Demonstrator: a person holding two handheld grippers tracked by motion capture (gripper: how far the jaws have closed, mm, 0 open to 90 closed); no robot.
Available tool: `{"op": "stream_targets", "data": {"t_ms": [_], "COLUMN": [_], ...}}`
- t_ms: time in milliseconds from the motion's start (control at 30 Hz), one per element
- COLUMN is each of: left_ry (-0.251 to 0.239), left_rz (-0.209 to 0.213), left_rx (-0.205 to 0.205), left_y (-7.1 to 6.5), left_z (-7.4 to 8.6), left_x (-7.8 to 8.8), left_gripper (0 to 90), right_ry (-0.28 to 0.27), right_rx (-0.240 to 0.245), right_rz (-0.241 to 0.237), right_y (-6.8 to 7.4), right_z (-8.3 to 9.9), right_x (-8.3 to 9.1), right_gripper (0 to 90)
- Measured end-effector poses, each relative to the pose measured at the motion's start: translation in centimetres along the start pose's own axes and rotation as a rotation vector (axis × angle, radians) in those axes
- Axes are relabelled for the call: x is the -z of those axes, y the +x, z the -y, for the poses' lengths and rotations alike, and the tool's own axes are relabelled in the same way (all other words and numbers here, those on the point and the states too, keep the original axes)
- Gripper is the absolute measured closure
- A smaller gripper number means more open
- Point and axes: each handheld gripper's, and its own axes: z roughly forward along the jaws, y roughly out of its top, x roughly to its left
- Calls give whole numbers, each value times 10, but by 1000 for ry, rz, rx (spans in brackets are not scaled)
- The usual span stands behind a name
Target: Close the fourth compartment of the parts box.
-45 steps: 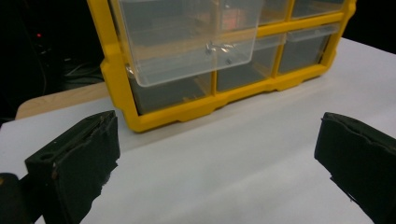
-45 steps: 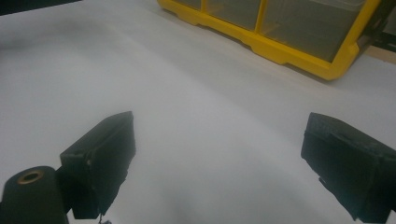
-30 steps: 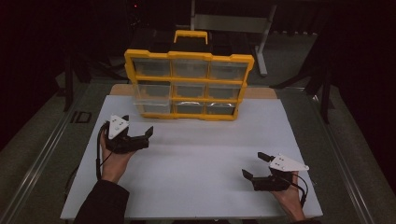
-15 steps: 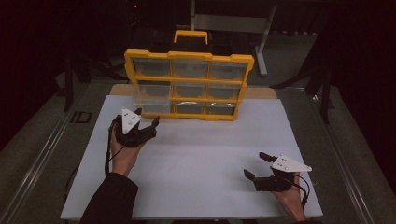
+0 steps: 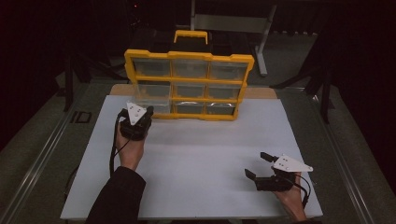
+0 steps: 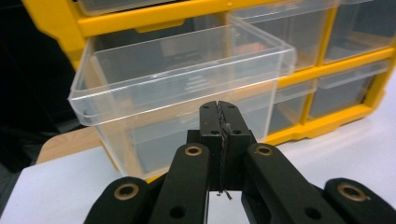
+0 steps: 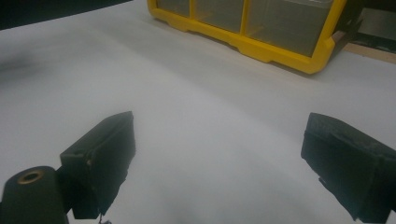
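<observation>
drawer [image 6: 177, 88]: clear plastic, pulled out of yellow organizer [image 5: 189, 84] | left claw [image 6: 219, 116]: closed, nothing between | right claw [image 5: 259, 166]: open

No readable text, labels or numbers anywhere.

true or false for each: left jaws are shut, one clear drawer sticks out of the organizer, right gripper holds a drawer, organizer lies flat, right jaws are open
1. The left gripper has its jaws shut. True; nothing is between them.
2. One clear drawer sticks out of the yellow organizer. True.
3. The right gripper holds a drawer. False: it holds nothing, over the white table.
4. The organizer lies flat. False: it stands upright, handle on top.
5. The right gripper's jaws are open. True.
</observation>
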Motion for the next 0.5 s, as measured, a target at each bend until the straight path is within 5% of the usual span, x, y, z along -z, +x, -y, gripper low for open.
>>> {"op": "stream_targets", "data": {"t_ms": [500], "left_ry": [27], "left_rz": [-46], "left_rx": [34], "left_y": [9], "left_z": [-4], "left_x": [-11], "left_gripper": [900], "right_ry": [-7], "right_rx": [-6], "right_rz": [11], "right_y": [0], "right_z": [2], "right_x": [3], "right_gripper": [97]}}
